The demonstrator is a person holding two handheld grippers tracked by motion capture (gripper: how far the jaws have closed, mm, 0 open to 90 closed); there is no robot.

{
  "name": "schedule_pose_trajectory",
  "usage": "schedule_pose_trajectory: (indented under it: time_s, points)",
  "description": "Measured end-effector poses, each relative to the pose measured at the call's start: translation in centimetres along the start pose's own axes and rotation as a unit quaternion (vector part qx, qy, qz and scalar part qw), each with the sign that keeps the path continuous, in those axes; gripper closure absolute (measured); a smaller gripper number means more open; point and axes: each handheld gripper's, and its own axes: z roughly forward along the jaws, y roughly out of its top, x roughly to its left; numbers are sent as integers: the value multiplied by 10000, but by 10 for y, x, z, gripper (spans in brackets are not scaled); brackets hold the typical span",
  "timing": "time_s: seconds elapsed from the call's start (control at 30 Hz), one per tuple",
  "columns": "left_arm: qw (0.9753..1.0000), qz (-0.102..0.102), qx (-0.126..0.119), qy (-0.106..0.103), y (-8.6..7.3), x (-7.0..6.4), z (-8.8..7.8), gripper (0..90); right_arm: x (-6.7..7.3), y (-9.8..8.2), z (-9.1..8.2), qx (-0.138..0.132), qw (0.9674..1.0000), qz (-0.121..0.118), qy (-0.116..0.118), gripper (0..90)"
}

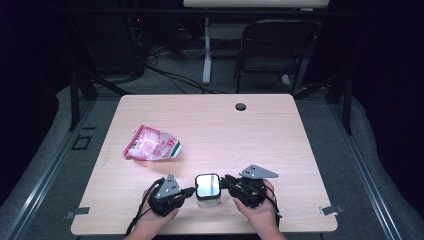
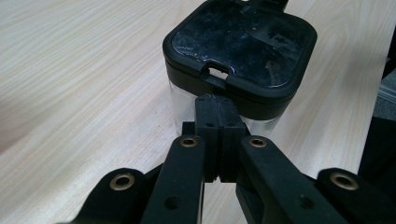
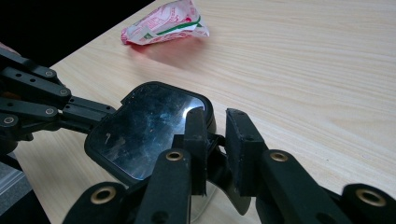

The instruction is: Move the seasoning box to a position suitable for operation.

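A small clear container [image 1: 208,192] with a glossy black square lid [image 2: 240,44] stands upright on the light wooden bench [image 1: 240,135], directly between the two tools near the person's edge. The left tool [image 1: 190,191] has its jaws pressed fully together with nothing between them; their joined tips touch the container's side just under the lid rim, below a small tab. The right tool [image 1: 224,181] comes at the container from the opposite side. Its jaws stand a little apart around a black latch piece [image 3: 215,140] at the lid's edge; whether the pads press on it cannot be told. A hand holds each tool from below. Well beyond the left tool, farther up the bench, lies a crumpled red and white snack bag [image 1: 151,144] with green trim.
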Motion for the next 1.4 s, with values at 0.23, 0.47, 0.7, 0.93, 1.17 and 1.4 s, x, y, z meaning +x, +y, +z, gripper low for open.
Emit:
schedule_pose_trajectory:
  time_s: [0.23, 0.47, 0.7, 0.93, 1.17, 1.4]
  points:
    - [10000, -10, -31, -35, 1, 0, -2, 900, 0, -1, 1, -53, 10000, 57, 11, 789]
    - [10000, 4, -49, -32, 2, -1, -3, 900, 1, -2, 1, -65, 9999, 69, 49, 825]
    - [9999, 2, -96, -52, 3, -2, -5, 900, 1, -2, 1, -94, 9999, 67, 52, 827]
    - [9999, 2, -127, -69, 4, -3, -7, 900, 3, -3, 1, -130, 9999, 68, 25, 829]
    - [9998, 3, -168, -54, 6, -2, -6, 900, 4, -4, 2, -164, 9998, 89, -4, 831]
    - [9997, -94, -216, -66, 8, 0, -6, 900, 4, -5, 3, -231, 9996, 172, 0, 830]
